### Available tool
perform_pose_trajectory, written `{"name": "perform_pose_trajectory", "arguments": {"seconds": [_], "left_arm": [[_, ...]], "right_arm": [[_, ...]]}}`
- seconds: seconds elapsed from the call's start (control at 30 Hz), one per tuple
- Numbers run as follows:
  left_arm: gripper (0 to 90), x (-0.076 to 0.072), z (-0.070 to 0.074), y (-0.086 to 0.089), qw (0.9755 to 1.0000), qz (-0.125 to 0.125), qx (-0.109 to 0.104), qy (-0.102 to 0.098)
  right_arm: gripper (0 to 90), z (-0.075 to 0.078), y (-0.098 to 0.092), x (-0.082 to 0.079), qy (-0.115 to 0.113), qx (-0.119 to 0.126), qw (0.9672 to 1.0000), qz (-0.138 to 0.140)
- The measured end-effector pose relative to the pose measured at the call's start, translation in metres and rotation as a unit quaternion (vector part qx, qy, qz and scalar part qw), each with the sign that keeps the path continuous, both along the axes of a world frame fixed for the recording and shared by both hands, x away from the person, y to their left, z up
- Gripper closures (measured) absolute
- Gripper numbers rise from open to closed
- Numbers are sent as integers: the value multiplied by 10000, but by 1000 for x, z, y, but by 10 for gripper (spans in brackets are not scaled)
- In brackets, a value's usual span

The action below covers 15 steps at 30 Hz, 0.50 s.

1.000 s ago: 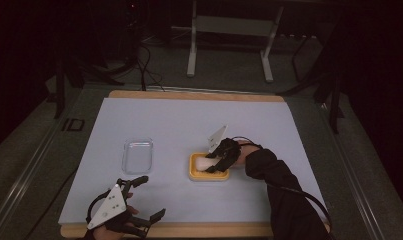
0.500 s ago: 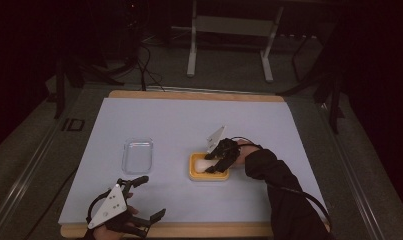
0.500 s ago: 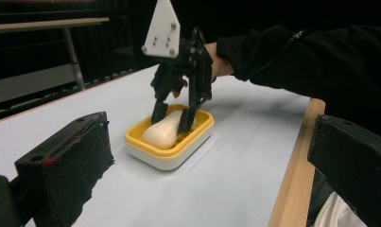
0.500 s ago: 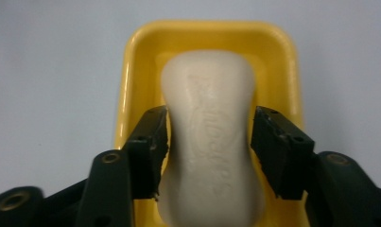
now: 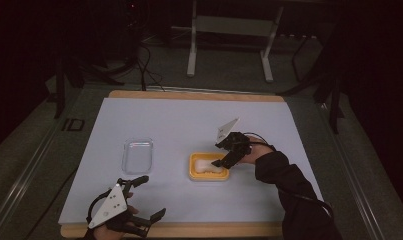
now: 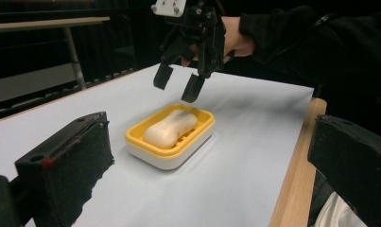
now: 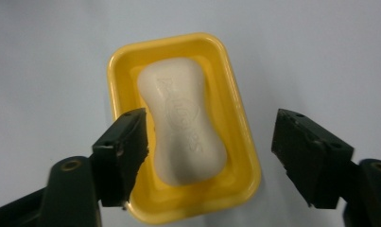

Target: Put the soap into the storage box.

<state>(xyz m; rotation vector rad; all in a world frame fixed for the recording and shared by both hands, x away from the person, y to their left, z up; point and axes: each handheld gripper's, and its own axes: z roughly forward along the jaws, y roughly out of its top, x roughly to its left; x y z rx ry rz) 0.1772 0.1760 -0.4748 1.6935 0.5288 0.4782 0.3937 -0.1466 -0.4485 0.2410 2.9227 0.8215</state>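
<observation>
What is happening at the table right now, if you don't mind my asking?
A person holds a gripper in each hand. The right gripper hangs open just above a soap bar lying in a yellow dish, not touching it. The left gripper, also open, rests near the table's front edge. A clear lid lies left of the dish.

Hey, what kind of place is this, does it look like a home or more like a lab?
Probably a lab or recording setup, not a home: a dark room, a table under a plain white sheet, cables and a metal stand behind it, and a soap dish laid out between hand-held grippers.
</observation>
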Motion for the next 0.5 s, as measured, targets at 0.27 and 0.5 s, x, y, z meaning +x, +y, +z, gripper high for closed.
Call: {"name": "perform_pose_trajectory", "arguments": {"seconds": [0.27, 0.5], "left_arm": [[7, 0, 0, 0, 10000, 4, 24, 8], [7, 0, 0, 0, 10000, -6, 24, 15]], "right_arm": [[126, 8, -10, -3, 153, 26, 9976, -678], [132, 17, -28, -9, -122, 260, 9917, -1252]]}}
